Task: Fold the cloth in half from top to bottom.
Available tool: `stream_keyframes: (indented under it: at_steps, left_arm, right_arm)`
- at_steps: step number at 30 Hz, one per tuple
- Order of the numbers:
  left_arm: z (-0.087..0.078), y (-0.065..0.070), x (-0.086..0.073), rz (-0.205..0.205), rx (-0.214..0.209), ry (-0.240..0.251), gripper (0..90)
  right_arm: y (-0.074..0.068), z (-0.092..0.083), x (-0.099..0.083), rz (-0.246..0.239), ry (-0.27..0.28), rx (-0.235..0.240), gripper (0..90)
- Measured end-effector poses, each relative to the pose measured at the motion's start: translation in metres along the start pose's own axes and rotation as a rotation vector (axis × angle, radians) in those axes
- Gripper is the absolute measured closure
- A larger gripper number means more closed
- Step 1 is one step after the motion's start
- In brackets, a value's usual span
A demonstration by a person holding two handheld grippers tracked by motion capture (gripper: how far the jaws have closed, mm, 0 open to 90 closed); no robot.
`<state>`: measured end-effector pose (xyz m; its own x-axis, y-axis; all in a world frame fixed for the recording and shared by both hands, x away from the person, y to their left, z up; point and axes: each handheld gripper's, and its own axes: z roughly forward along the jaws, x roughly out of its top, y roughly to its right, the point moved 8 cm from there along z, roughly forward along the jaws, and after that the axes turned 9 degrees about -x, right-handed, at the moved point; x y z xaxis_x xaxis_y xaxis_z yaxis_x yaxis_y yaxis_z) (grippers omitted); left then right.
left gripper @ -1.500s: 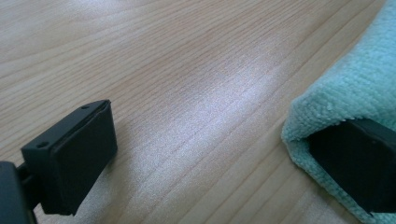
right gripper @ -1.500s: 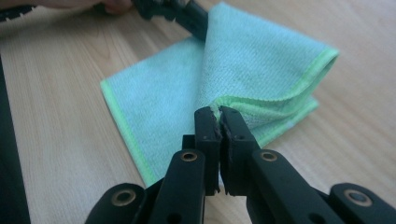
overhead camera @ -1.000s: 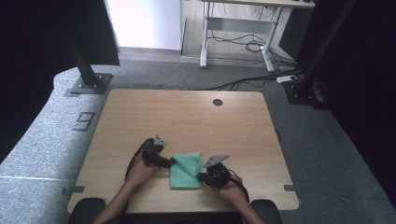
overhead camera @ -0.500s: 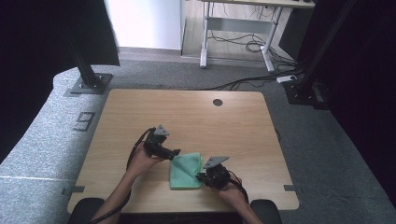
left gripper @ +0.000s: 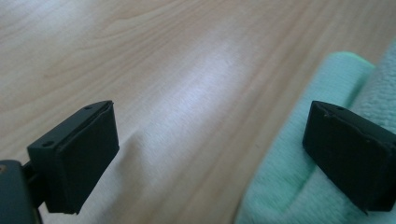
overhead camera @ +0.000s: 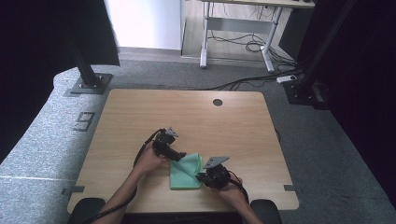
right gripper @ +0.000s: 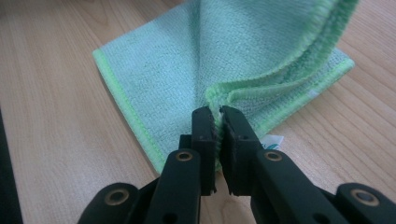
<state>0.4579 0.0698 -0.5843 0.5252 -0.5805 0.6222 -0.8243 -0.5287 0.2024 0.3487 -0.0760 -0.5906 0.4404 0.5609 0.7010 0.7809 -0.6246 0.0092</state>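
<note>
High view: green cloth (overhead camera: 186, 171) lying low-centre on the table (overhead camera: 140, 112), left gripper (overhead camera: 173, 156) at its upper-left corner, right gripper (overhead camera: 201, 177) at its right edge.
Left gripper view: jaws spread wide, nothing held, cloth at lower right.
Right gripper view: jaws pinched on a lifted cloth edge, centre frame.

Green microfibre cloth (overhead camera: 185, 171), soft looped pile, brighter stitched hem around the edges. Folded and lying flat on the wooden table, close to the near edge. One hemmed corner (right gripper: 261, 88) lifted off the rest, doubled over on itself and raised into a standing flap. A small white label (right gripper: 272, 140) peeking out at the edge beneath that lifted corner. In the left gripper view, a rounded fold (left gripper: 327, 88) of the cloth resting on the wood.
</note>
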Motion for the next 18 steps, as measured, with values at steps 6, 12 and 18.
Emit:
stream_keyframes:
  at_steps: [6, 12, 18]
  left_arm:
    - [-0.01, 0.01, -0.014, 0.018, -0.025, -0.014, 3.7]
    - [-0.018, 0.012, -0.024, 0.007, -0.044, 0.01, 3.7]
    - [-0.024, 0.02, -0.025, 0.035, -0.054, 0.011, 4.0]
  right_arm:
    - [0.0, -0.003, 0.001, 0.0, 0.007, 0.004, 79.4]
    - [-0.001, -0.008, -0.001, 0.003, 0.01, 0.005, 78.0]
    - [-0.003, -0.009, -0.002, -0.009, 0.005, -0.006, 73.2]
